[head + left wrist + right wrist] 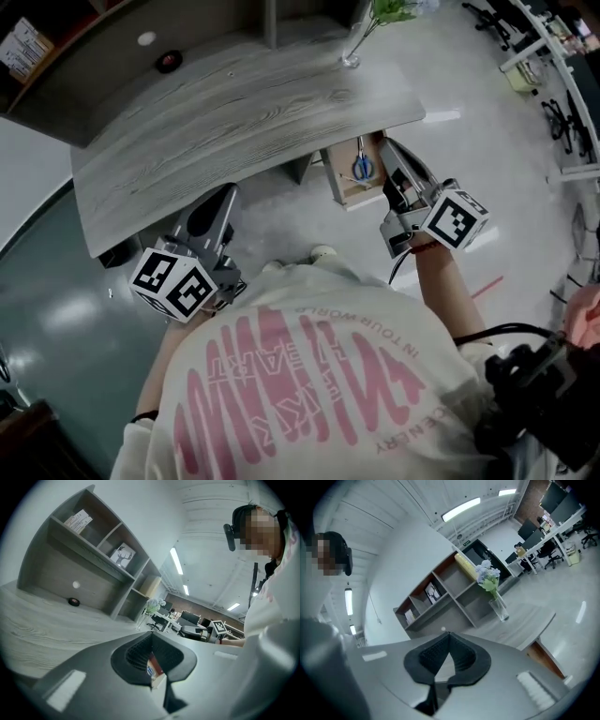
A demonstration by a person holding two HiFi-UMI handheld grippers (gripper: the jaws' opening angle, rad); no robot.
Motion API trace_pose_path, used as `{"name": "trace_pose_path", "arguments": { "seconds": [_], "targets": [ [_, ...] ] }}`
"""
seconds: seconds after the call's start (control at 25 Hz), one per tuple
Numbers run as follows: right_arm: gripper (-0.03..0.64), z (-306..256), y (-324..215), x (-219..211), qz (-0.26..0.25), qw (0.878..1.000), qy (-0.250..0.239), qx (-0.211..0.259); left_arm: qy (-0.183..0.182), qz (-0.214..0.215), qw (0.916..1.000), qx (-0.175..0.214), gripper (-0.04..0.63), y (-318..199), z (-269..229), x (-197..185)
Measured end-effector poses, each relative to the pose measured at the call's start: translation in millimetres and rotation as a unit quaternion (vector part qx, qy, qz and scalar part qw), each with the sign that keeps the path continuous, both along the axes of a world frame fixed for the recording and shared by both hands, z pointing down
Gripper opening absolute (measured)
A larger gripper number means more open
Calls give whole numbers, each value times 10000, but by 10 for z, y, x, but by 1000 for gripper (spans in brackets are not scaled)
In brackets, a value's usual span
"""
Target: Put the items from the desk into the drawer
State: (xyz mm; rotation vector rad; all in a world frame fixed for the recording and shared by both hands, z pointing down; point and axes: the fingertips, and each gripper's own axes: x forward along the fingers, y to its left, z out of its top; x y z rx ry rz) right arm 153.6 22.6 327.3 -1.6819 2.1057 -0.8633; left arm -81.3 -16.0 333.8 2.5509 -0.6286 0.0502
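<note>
Left tool (223, 195) sits at the near-left edge of the counter (244, 112). In the left gripper view its jaws are pressed together on a small packet (155, 671) with red-brown and pale faces and a blue mark. Only a sliver shows, so its long axis can't be told.

Right tool (391, 148): jaws pressed together, nothing between them. It is just beside the open drawer (349, 195) under the counter's right end. Scissors (362, 169) already lie inside.

Key relation: the drawer is off to the right of the left tool, well apart and below counter level. The packet would probably have to cross in front of the person's body and come down to reach it.

Still on the counter: a black round item (169, 62) at the far left back. It is nearer the left tool, which is occupied. The free right tool is the farther one.

A vase (352, 56) stands at the far right, above the drawer side.
</note>
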Motion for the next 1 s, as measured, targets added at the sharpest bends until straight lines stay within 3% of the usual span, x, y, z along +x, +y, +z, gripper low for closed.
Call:
{"name": "trace_pose_path", "arguments": {
  "seconds": [0.32, 0.56, 0.64, 0.84, 1.0],
  "targets": [
    [5, -250, 21, -626, -448, 9965, 617, 347, 51, 35, 9992, 391, 18, -165, -184, -281],
    [5, -393, -35, -918, -609, 9959, 538, 403, 562, 40, 9978, 341, 20, -65, -449, -605],
    [5, -420, -93, -1034, -753, 9946, 584, 411, 616, -192, 9973, 363, 20, -82, -473, -790],
    [5, -393, -546, -1410, -1255, 9887, 697, 436, 362, -797, 9951, 463, 20, -276, -370, -1263],
    [5, -483, -868, -1627, -1696, 9794, 906, 617, 281, -1380, 9885, 543, 20, -297, -374, -1596]
  ]
}}
